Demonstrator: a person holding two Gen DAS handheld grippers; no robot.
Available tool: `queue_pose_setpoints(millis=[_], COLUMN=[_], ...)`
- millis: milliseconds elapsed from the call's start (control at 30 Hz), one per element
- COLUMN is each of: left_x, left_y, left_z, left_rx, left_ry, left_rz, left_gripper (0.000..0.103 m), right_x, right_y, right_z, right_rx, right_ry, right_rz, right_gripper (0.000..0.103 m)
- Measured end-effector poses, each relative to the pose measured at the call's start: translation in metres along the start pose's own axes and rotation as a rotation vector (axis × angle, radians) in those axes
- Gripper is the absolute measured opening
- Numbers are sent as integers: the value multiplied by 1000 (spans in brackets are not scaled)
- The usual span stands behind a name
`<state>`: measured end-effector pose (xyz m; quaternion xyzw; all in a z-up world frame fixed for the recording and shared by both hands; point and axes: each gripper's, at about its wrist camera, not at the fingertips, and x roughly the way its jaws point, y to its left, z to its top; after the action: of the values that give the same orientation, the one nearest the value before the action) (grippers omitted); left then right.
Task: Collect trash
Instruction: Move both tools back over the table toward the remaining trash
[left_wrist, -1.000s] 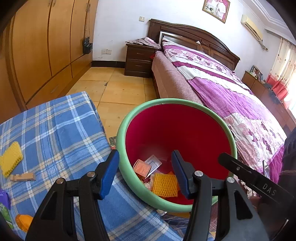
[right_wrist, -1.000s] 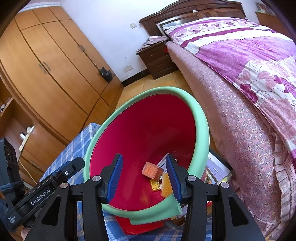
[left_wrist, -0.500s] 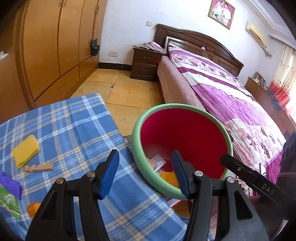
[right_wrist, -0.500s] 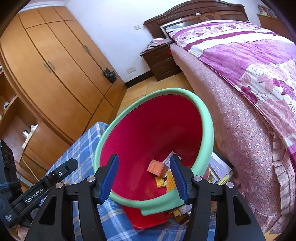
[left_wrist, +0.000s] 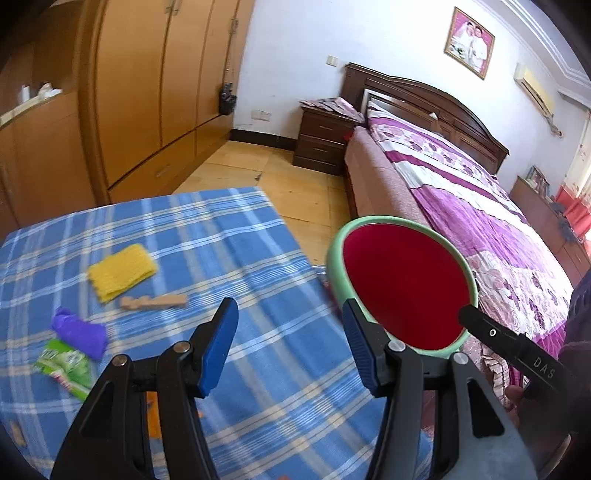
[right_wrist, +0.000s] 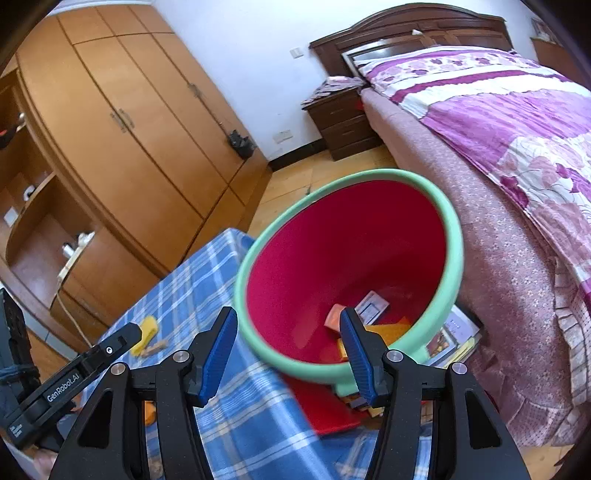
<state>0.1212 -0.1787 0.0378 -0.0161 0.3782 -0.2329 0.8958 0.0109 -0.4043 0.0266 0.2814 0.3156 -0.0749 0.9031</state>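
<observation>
On the blue plaid table lie a yellow foam net, a small wooden piece, a purple wrapper and a green wrapper. An orange scrap is half hidden behind a finger. My left gripper hangs open and empty above the cloth, right of these. The red bin with a green rim stands off the table's right edge; it holds an orange cube, a white card and yellow netting. Over its near rim, my right gripper is open and empty.
A bed with a purple cover runs along the right, close behind the bin. A dark nightstand and wooden wardrobes line the far side. Magazines and a red flat piece lie on the floor under the bin.
My left gripper has swung left, away from the bin and over the cloth, bringing the wrappers into view. My right gripper has drawn back and up from the bin, and its jaws have widened a little.
</observation>
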Motion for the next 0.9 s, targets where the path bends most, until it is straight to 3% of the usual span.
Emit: queue_pose_setpoints(millis=[367, 733, 900], left_x=[-40, -58, -56], left_y=[46, 90, 103], left_z=[-27, -59, -71], left_rx=[-43, -95, -90], left_ry=[-8, 3, 29], left_rz=[72, 192, 205], left_gripper=[59, 76, 84], right_x=[-3, 0, 3], right_y=[31, 59, 66], right_z=[-22, -51, -60], right_rx=[-44, -97, -114], right_ry=[34, 96, 120], right_rz=[41, 61, 65], right_gripper=[59, 59, 59])
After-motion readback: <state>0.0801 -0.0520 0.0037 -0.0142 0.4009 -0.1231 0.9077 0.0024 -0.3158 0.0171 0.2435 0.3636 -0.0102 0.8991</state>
